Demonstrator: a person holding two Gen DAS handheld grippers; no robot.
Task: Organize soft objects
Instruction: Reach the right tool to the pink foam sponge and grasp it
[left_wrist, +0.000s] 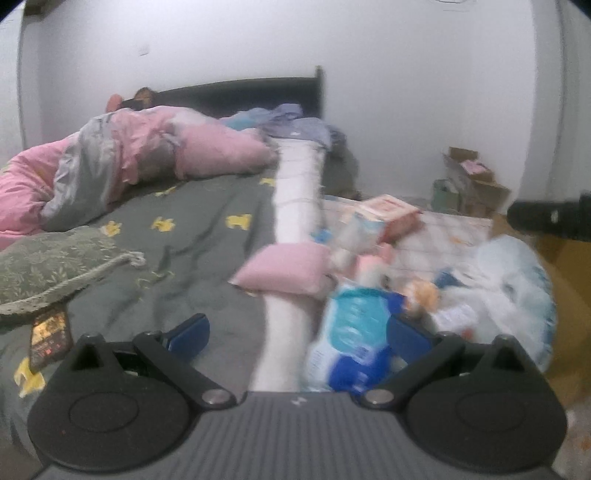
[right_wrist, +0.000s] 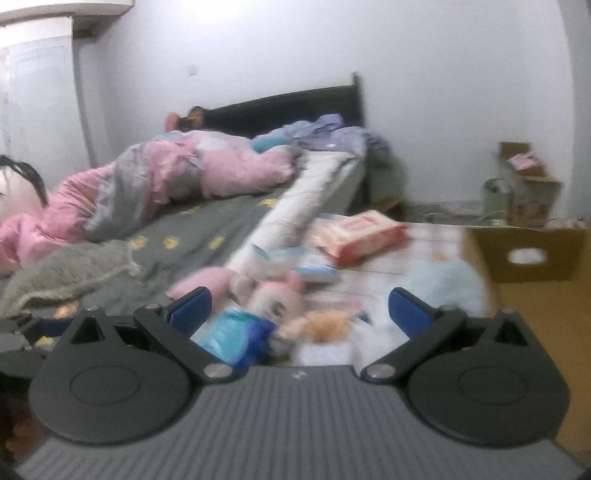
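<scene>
Blue-and-white crinkly plastic pack: nearest, between the left gripper fingers, which stand apart, unclamped. Right gripper: fingers apart, empty, apparently ready to pick. Pink-and-white plush toy, small pink cushion: loose beyond the pack, awaiting sorting. Brown cardboard box: right of pack, likely destination.

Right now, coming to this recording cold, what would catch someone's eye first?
The pink and grey duvet heaped across the far left of the bed, against the dark headboard. Nearer, a jumble on the patterned mat beside the bed: a blue and white plastic pack, a pink and white plush toy and a pink wipes pack. Both the left claw and the right claw hang open above that clutter, holding nothing.
</scene>
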